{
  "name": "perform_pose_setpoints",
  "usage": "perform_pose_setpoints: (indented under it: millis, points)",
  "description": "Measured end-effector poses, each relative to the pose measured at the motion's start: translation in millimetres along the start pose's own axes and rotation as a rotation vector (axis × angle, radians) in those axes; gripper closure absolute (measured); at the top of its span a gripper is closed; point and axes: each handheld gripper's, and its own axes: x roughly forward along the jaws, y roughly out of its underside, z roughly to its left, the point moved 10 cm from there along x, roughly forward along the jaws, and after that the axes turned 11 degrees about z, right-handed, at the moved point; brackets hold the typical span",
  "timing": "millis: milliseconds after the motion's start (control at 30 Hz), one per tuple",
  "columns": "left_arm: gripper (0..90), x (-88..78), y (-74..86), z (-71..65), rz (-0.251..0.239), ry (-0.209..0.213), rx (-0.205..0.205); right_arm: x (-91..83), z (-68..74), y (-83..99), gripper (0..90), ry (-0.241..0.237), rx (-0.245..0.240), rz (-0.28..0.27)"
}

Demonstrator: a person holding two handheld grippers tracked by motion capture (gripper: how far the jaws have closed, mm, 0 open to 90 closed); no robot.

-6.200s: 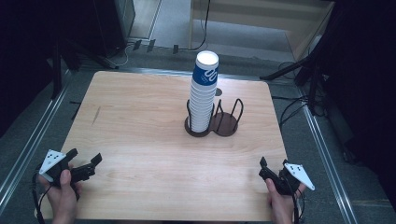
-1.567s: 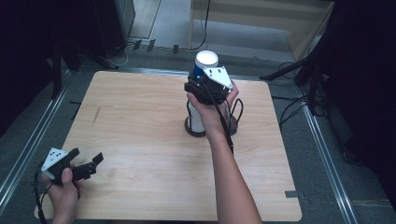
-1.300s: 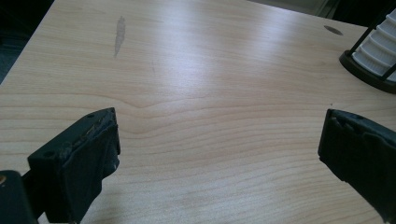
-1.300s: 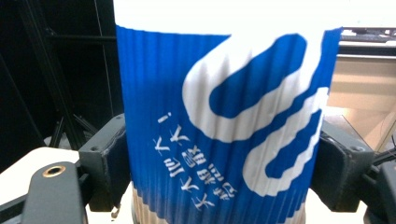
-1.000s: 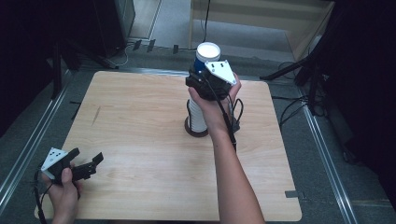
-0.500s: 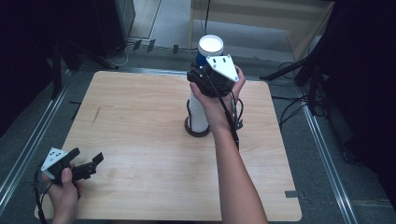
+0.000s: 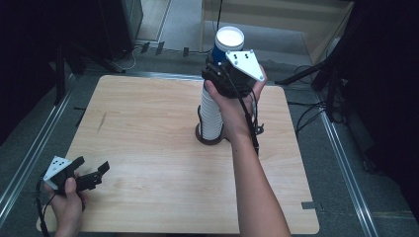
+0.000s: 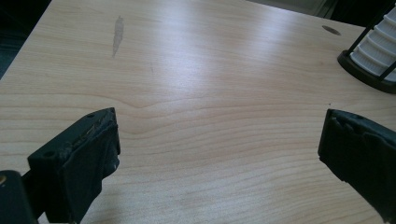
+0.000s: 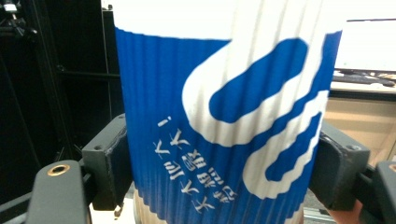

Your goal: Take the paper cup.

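A tall stack of white ribbed paper cups (image 7: 211, 116) stands in a black wire holder (image 7: 210, 138) on the wooden table (image 7: 148, 128). My right gripper (image 7: 220, 66) is shut on the top cup (image 7: 228, 42), blue with white markings, and holds it raised above the stack. In the right gripper view both black pads (image 9: 109, 158) press the blue cup (image 9: 224, 126) from either side. My left gripper (image 7: 91, 177) rests open near the table's front left corner, pointing right. Its jaws stand wide apart in the left gripper view, with bare wood between them and the cup stack (image 8: 378, 49) far right.
A second black wire ring (image 7: 257, 127) of the holder sits behind my right forearm. Metal rails (image 7: 341, 148) run along both table sides. Cables (image 7: 316, 108) lie on the floor at the right, and a wooden cabinet (image 7: 276, 15) stands beyond the far edge.
My right gripper has lifted the blue top cup upward, away from the stack. The left gripper has stayed still.
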Motion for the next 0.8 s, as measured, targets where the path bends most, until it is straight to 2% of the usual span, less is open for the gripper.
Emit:
perform_pose_setpoints:
  millis: [367,800]
  points:
    - [0.0,0.1,0.0,-0.2,-0.001,-0.001,0.001,-23.0,-14.2,-2.3,20.3,0.004,0.008,-0.010]
    - [0.0,0.0,0.1,-0.5,-0.001,-0.002,0.007,-44.2,-41.9,12.7,20.3,0.019,0.022,0.007]
